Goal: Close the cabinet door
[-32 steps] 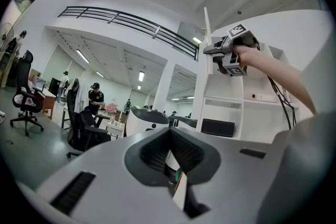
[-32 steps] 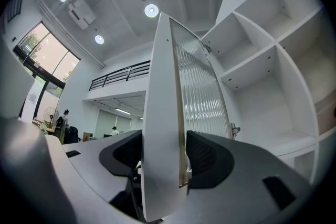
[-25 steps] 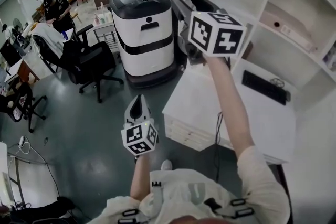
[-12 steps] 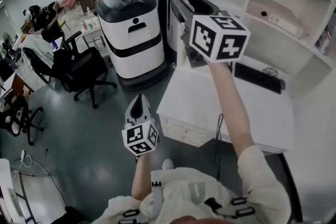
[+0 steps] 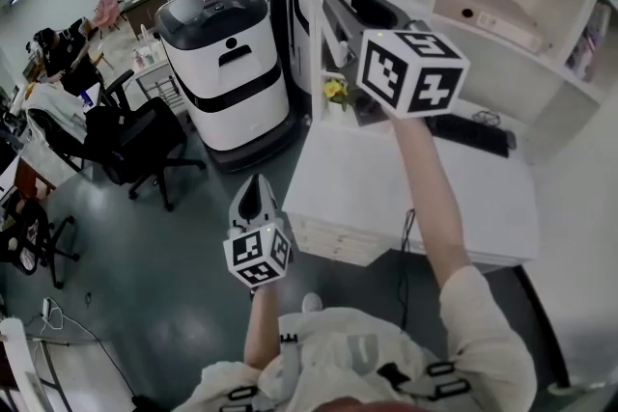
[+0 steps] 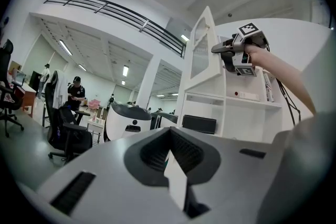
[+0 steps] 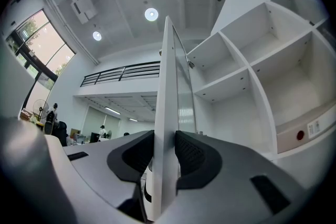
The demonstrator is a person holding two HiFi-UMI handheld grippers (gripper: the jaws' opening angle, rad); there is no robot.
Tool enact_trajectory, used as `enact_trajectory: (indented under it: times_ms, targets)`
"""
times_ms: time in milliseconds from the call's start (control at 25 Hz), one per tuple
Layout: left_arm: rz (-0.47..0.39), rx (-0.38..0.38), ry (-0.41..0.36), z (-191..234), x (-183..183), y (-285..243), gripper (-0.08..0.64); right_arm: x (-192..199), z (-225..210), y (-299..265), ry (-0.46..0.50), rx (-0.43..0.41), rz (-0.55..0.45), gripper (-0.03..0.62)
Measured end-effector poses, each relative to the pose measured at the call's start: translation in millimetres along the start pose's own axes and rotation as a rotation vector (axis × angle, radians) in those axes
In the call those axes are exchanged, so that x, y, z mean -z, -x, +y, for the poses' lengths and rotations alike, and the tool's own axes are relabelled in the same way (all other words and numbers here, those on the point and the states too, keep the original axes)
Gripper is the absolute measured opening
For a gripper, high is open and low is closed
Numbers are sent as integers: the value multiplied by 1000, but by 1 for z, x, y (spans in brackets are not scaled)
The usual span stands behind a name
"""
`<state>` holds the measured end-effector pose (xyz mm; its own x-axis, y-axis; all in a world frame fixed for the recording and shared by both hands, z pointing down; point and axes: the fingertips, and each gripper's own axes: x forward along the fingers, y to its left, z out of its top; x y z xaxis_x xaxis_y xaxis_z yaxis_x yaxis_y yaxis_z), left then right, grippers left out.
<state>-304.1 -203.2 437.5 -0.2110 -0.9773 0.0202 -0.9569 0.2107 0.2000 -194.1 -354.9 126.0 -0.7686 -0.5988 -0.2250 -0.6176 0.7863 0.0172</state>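
I have the grip, but the closing itself is not yet done: the cabinet door (image 7: 169,86) stands swung out from the shelving (image 5: 502,24), edge-on to me, at the far side of the white desk (image 5: 415,198). My right gripper (image 7: 168,157) is raised to it. Its jaws have just been closing, and the right gripper view shows the door's white edge between the ribbed pads, which sit against it on both sides. I judge that a firm hold. My left gripper (image 5: 253,196) hangs low and near me over the grey floor, well apart from the door, its jaws drawn together on nothing. What remains is the whole swing, carrying the edge to the right until the door lies flat against the shelf fronts, then letting go. As for room, the open compartments to the right of the door look mostly bare, and I see nothing poking past their front edges. A keyboard (image 5: 467,132) lies on the desk beneath the shelves, and a small pot of yellow flowers (image 5: 334,90) sits just beside the door's lower end. I cannot tell whether the door's bottom edge passes clear of the flowers. To the left stands a white-and-black machine (image 5: 224,63), with an office chair (image 5: 130,135) farther left, both on the side away from the swing.
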Motion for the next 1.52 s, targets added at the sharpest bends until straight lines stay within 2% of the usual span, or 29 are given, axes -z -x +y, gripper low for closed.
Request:
enact_trajectory:
  times_ms: [400,680,1000,1280,1520]
  targets:
    - [18,57,-2,-13,5,-17,5,-3,-31,13,15,81,7,95]
    - [33,88,-1,-21,7,-31,5,-6,-77,22,85,227,2,77]
    - [67,135,-13,-27,20,-55,5,0,-139,27,75,335,28,94]
    - [96,215,-43,-48,26,-78,5,0,-169,23,78,349,48,118]
    - [103,221,-37,-68,35,-93,5,0,-180,21,88,317,48,127]
